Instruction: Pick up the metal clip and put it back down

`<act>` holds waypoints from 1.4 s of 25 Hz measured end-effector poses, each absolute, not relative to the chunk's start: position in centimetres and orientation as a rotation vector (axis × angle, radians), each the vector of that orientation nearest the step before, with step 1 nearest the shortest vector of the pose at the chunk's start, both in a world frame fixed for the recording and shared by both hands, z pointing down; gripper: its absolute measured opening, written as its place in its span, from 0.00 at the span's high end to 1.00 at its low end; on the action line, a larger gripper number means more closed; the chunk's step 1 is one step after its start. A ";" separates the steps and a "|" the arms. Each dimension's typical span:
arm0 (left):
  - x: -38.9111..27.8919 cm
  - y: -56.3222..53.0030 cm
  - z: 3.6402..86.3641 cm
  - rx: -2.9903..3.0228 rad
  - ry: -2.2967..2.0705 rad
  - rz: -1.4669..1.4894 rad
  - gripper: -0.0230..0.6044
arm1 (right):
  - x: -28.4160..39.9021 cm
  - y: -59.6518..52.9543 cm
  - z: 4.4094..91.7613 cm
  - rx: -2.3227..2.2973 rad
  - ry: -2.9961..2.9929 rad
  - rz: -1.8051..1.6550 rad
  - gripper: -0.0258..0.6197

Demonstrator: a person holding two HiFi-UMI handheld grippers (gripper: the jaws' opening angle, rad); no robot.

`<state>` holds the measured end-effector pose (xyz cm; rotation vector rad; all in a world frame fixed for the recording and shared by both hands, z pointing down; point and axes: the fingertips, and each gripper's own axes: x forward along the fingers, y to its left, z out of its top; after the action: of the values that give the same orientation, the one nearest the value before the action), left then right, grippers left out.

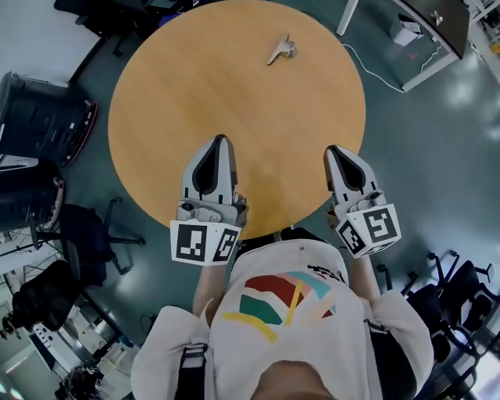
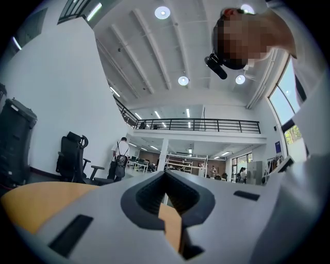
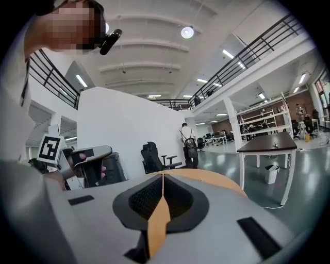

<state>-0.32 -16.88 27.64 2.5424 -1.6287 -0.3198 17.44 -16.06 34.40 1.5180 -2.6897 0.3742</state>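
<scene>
At 1 o'clock on the round surface (image 1: 195,94), near the far rim: metal clip (image 1: 281,49), lying free. At 6 o'clock: left gripper (image 1: 221,141), jaws pressed together, nothing between. At 4 o'clock: right gripper (image 1: 334,148), jaws likewise pressed together, empty. Both well apart from the clip.

- Bright, even light from round ceiling lamps (image 2: 162,12) and side windows (image 2: 282,105); shadows soft.
- Pale glare patches on floor (image 1: 461,94).
- Both gripper views: heavy fisheye bending at edges, dark corners.
</scene>
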 end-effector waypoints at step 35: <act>-1.4 -40.1 49.5 2.369 -1.307 -0.029 0.89 | 12.7 -62.5 60.5 0.936 -2.380 0.328 0.37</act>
<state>-1.39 -40.14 49.46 2.3690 -1.3065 -0.0285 12.74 -62.46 60.52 0.9357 -2.3800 0.3282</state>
